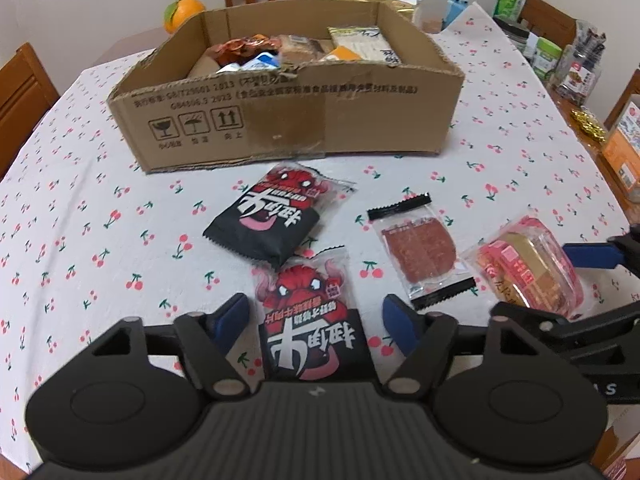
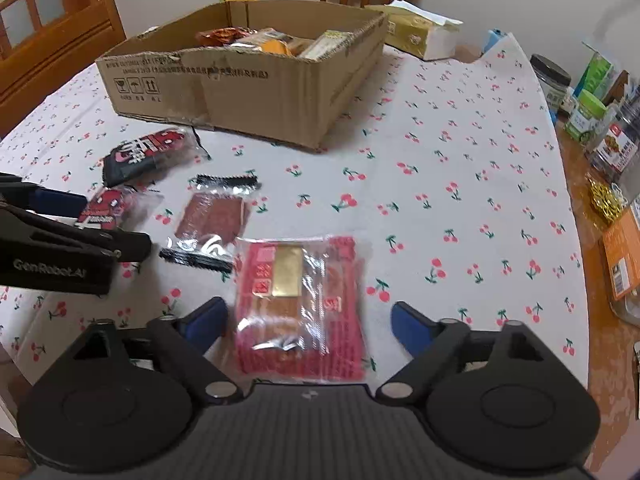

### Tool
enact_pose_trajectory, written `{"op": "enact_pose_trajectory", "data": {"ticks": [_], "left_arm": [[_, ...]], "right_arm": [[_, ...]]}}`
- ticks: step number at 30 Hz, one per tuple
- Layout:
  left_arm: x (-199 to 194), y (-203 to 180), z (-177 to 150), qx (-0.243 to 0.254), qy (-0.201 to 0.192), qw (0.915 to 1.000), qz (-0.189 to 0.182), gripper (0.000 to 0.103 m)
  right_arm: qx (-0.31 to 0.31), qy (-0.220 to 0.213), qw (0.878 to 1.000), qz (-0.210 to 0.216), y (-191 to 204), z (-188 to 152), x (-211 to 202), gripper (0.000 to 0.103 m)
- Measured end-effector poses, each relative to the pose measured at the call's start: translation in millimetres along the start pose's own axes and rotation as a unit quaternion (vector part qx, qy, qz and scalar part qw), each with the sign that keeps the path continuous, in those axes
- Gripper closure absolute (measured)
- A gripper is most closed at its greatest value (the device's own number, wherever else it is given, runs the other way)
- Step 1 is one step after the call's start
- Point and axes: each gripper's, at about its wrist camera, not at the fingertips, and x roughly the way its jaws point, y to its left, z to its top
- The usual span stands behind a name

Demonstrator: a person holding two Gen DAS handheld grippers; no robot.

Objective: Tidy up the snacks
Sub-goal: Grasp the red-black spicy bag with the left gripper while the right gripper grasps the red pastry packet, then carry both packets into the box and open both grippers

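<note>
An open cardboard box (image 1: 280,120) holding several snacks stands at the back of the table; it also shows in the right wrist view (image 2: 240,92). In front lie two black-and-red snack packs, the far one (image 1: 276,216) and the near one (image 1: 312,320), a clear jerky pack (image 1: 420,252) and a red wrapped cake (image 1: 528,268). My left gripper (image 1: 316,320) is open, its blue fingers on either side of the near black-and-red pack. My right gripper (image 2: 308,320) is open around the red cake (image 2: 300,308). The jerky pack (image 2: 212,220) lies left of it.
The table wears a white cherry-print cloth (image 2: 460,200). An orange (image 1: 182,12) sits behind the box. A tissue box (image 2: 420,34) is at the back. Jars and packets (image 2: 600,120) crowd the right edge. Wooden chairs (image 2: 60,52) surround the table.
</note>
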Motion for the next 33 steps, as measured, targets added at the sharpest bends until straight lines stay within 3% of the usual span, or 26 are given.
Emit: {"op": "enact_pose_trajectory", "data": {"ticks": [5, 8, 23, 33], "left_arm": [[-2, 3, 2, 0.011, 0.002, 0.9999, -0.012, 0.055], [-2, 7, 4, 0.02, 0.009, 0.9995, -0.024, 0.057], [-52, 23, 18, 0.106, 0.032, 0.9893, -0.095, 0.058], [-82, 41, 62, 0.135, -0.001, 0.9843, -0.114, 0.058]], "right_arm": [[0.0, 0.0, 1.0, 0.002, 2, 3, -2, 0.035], [-0.002, 0.007, 1.0, 0.001, 4, 7, -3, 0.041], [-0.004, 0.023, 1.0, 0.014, -7, 33, -33, 0.042], [-0.006, -0.008, 0.999, 0.051, 1, 70, -63, 0.042]]}}
